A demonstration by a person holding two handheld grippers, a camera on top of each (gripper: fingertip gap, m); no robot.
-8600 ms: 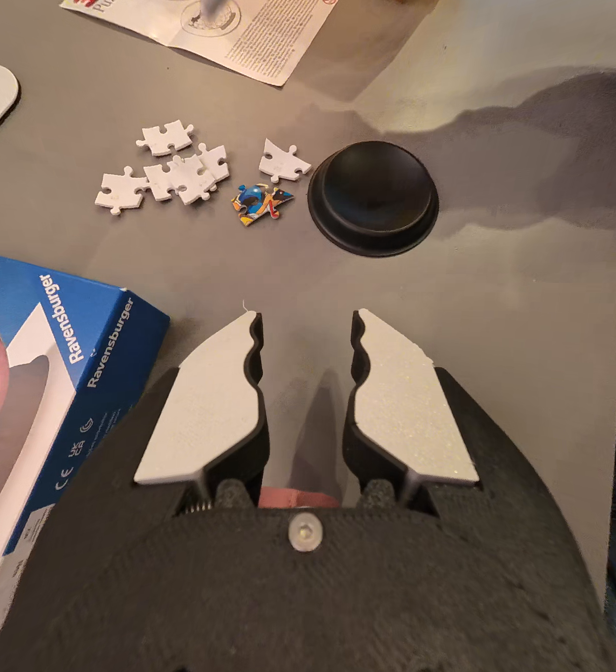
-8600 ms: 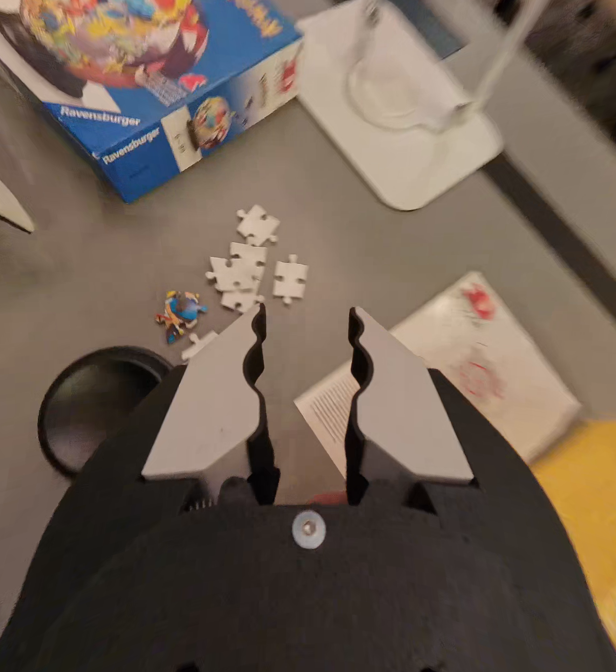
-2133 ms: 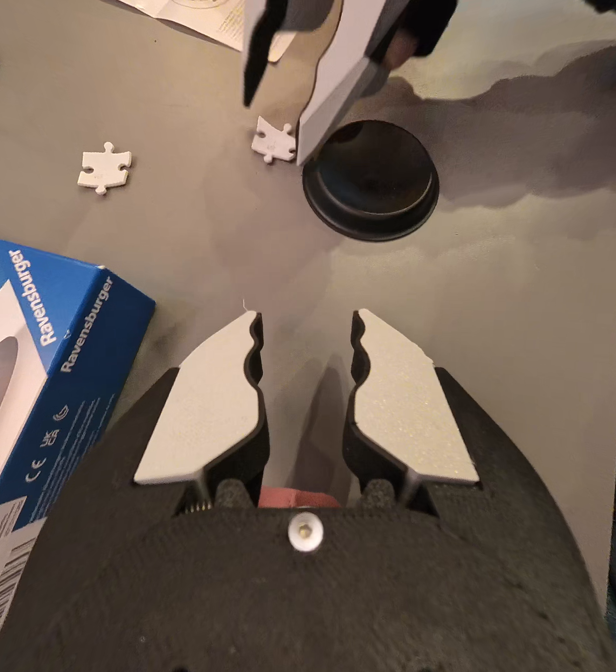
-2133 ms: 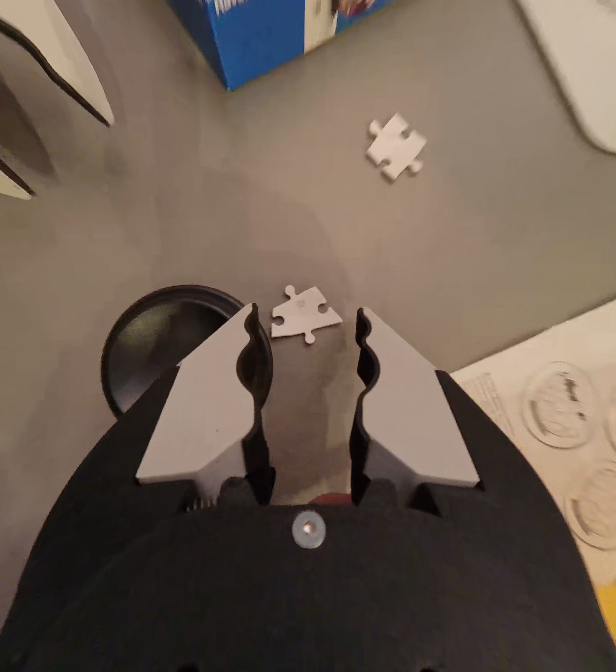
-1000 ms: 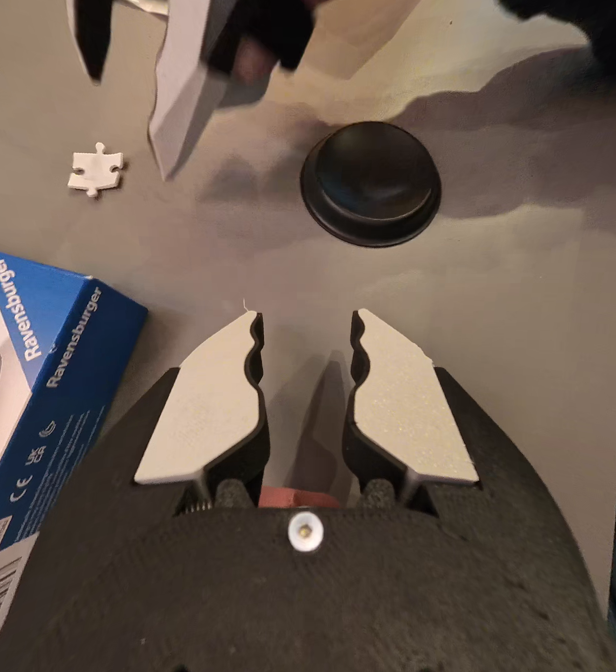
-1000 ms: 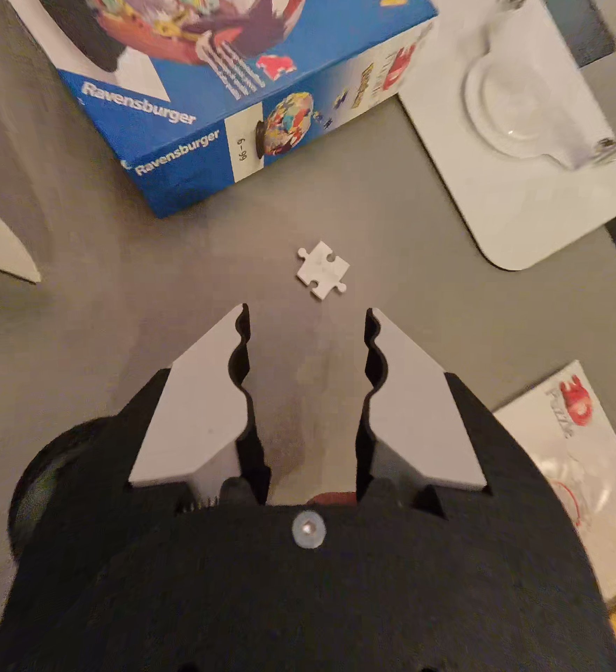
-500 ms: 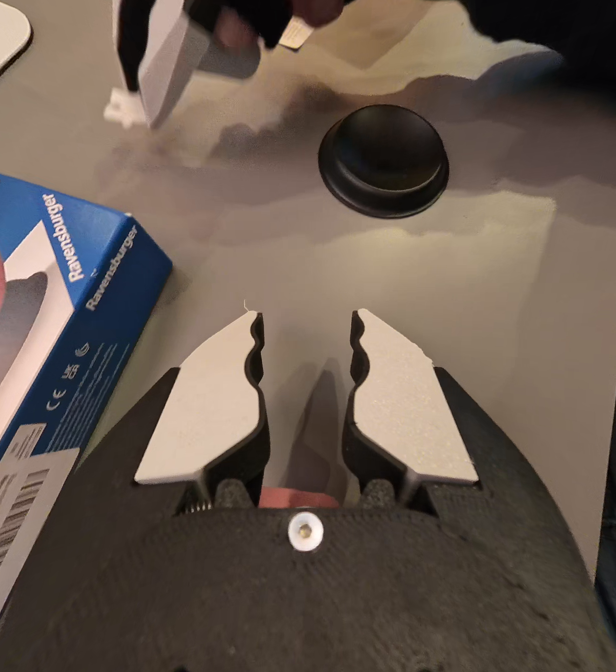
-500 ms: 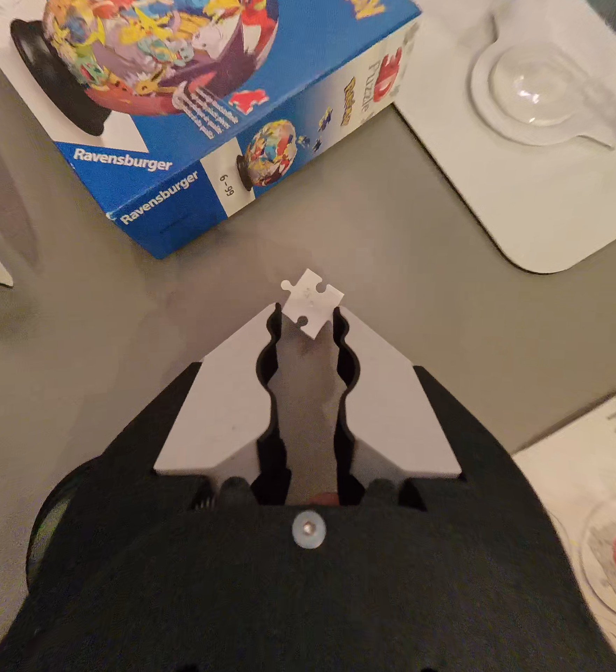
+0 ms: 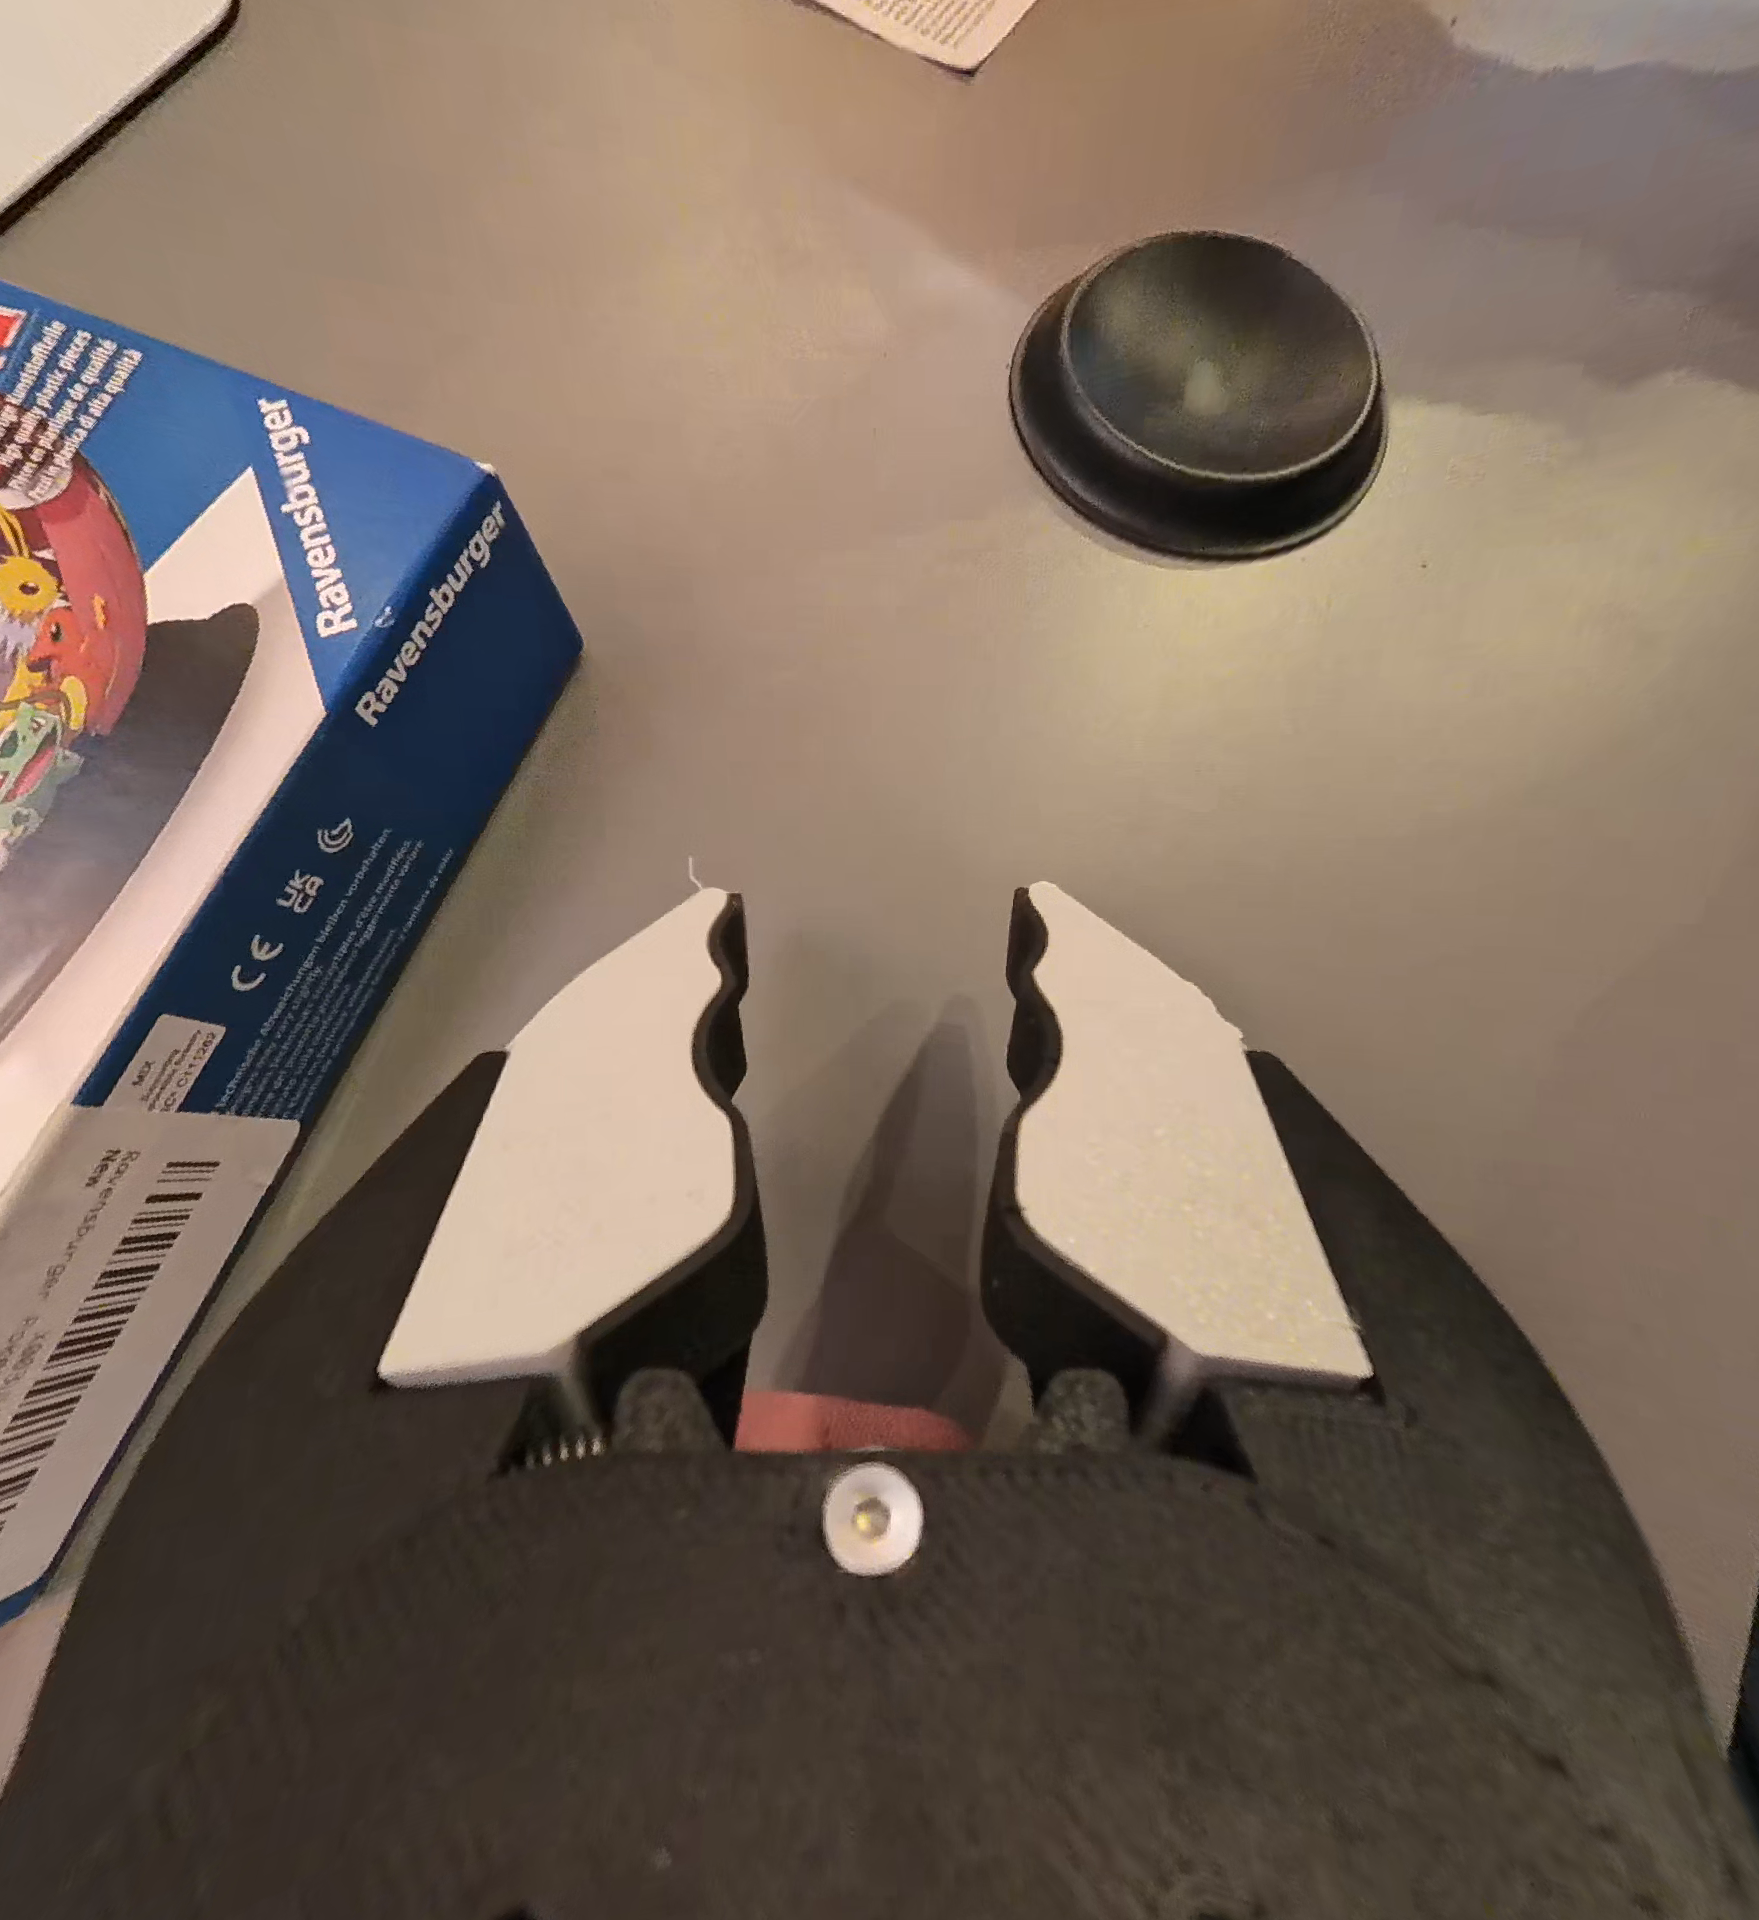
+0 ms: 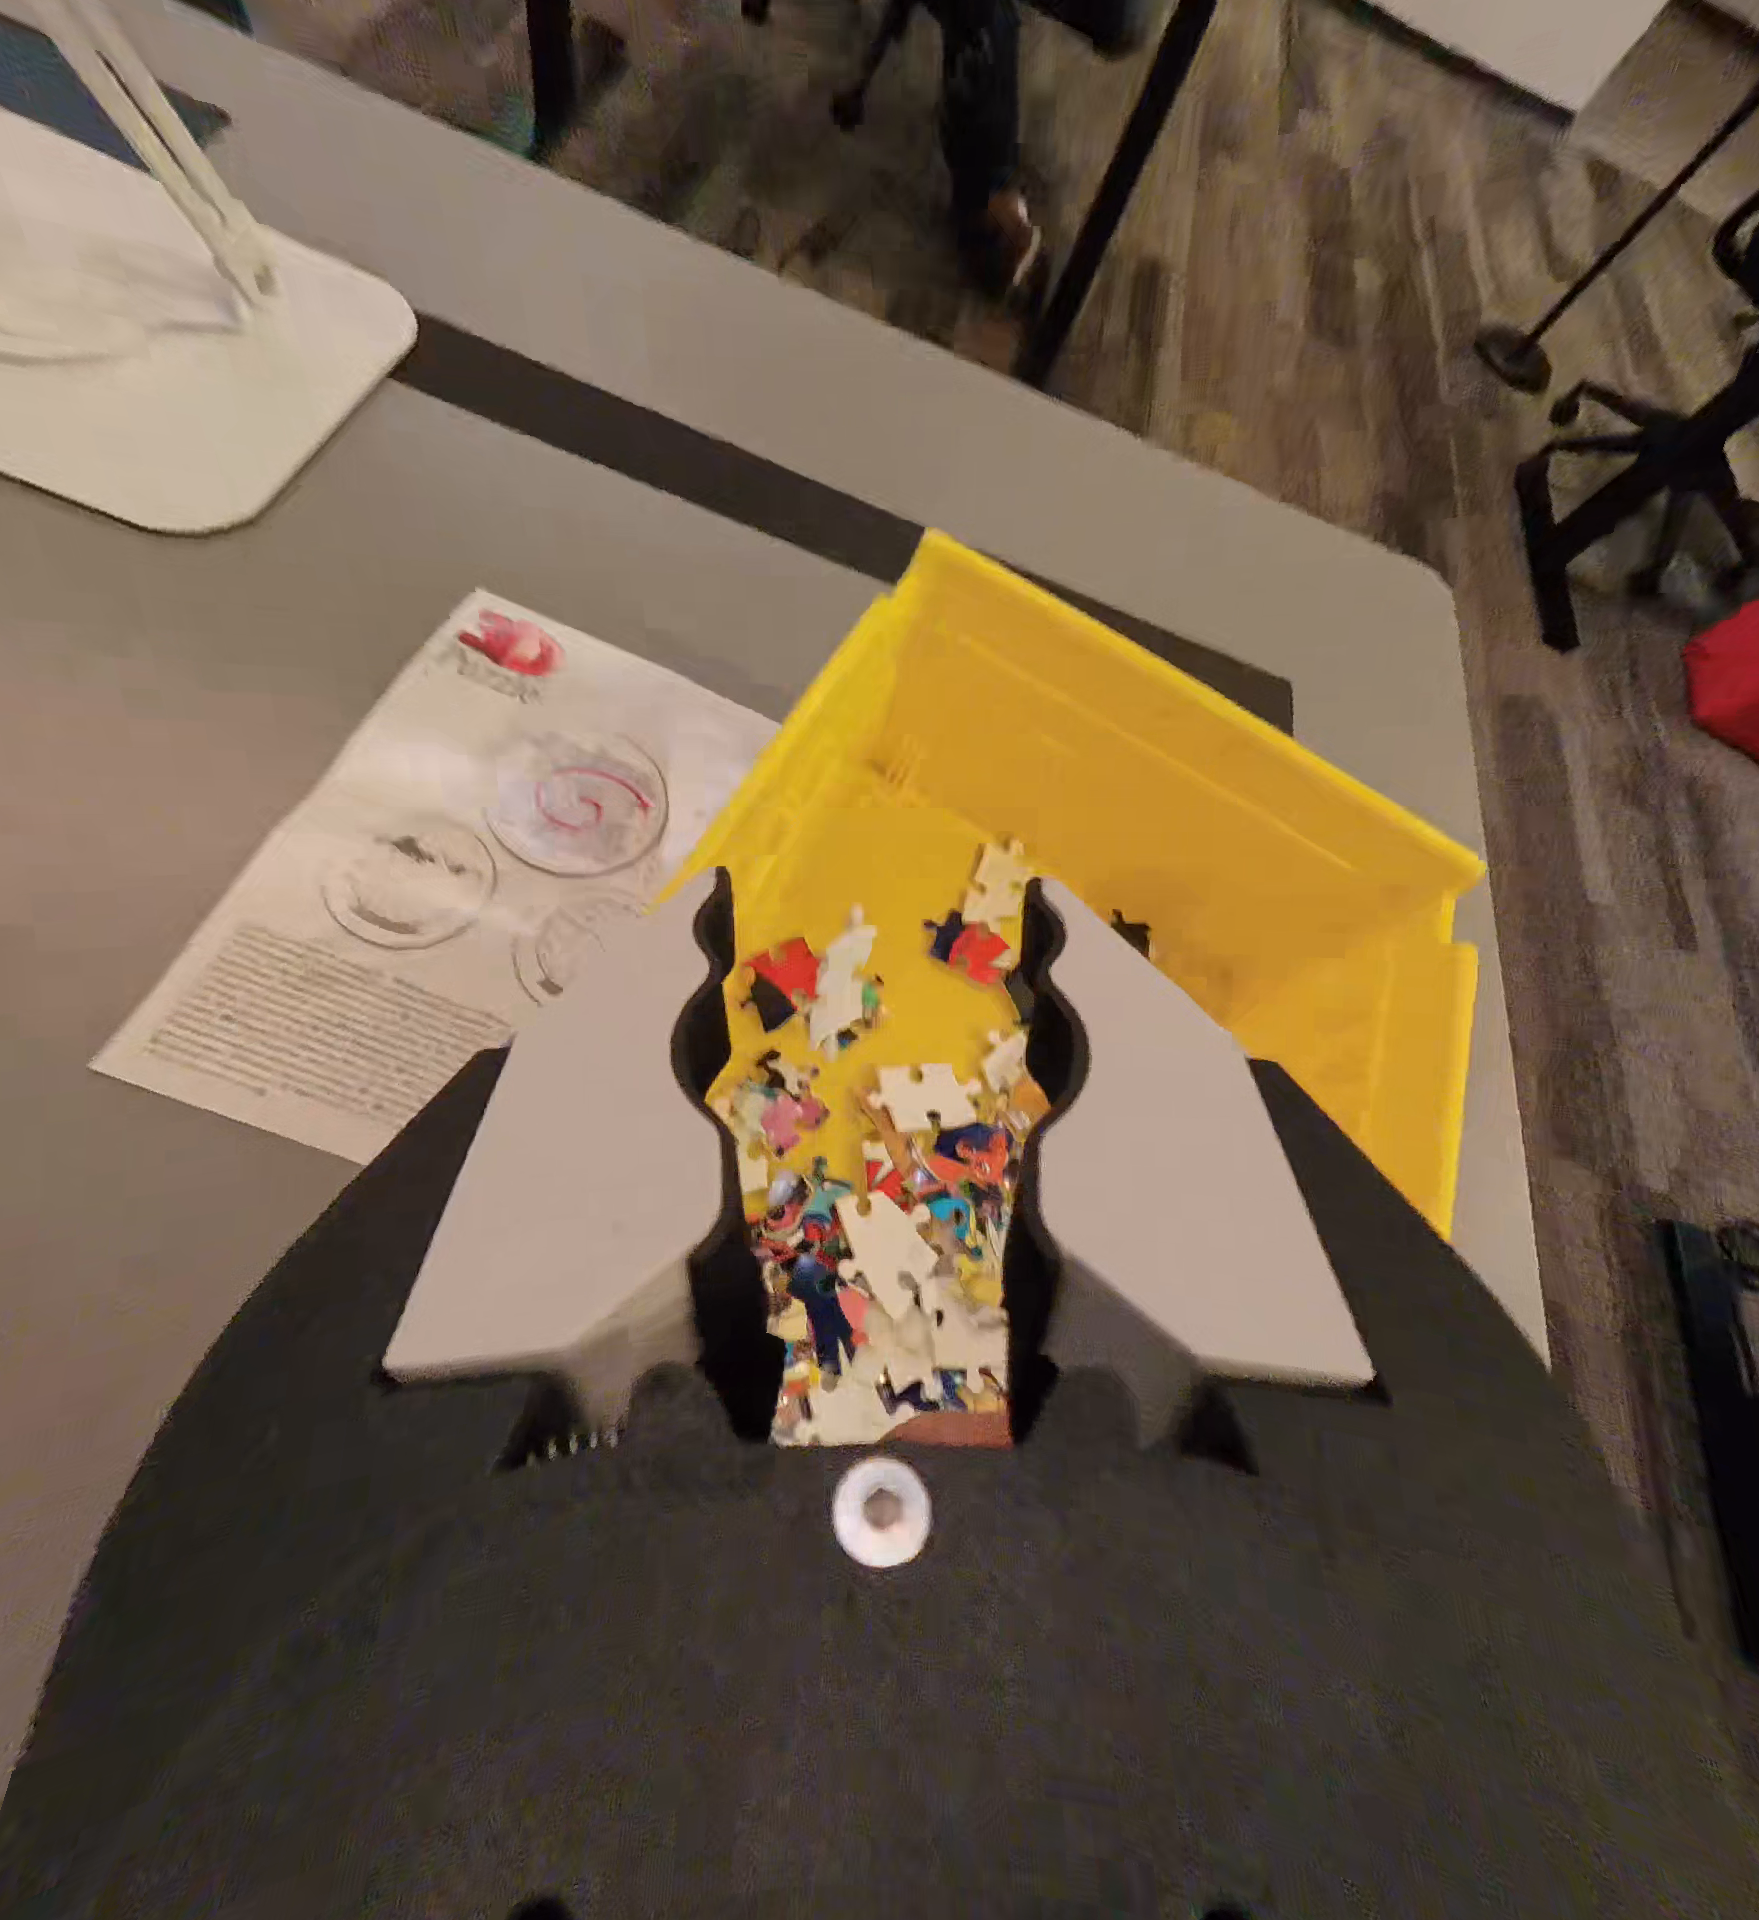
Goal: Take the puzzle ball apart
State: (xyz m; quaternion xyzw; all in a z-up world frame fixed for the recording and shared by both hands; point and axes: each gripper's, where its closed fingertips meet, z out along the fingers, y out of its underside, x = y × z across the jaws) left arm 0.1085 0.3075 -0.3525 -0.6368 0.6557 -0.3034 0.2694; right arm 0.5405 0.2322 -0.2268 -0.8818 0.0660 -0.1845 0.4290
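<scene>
The right tongs (image 10: pixel 880 904) hang empty, fingers apart, over a yellow bin (image 10: pixel 1145 748) of loose puzzle pieces (image 10: pixel 885 1195). The left tongs (image 9: pixel 877 909) are spread wide above the worktop (image 9: pixel 802 436)

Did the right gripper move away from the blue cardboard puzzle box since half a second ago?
Yes. The right gripper swung right, off the box and over the yellow plastic bin beside the paper instruction sheet.

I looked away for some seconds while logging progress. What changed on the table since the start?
The loose pieces beside the black stand are gone. The right gripper, shut on the last one half a second ago, now hangs open over the yellow bin of pieces. Unchanged: left gripper open, stand and blue box in place.
</scene>
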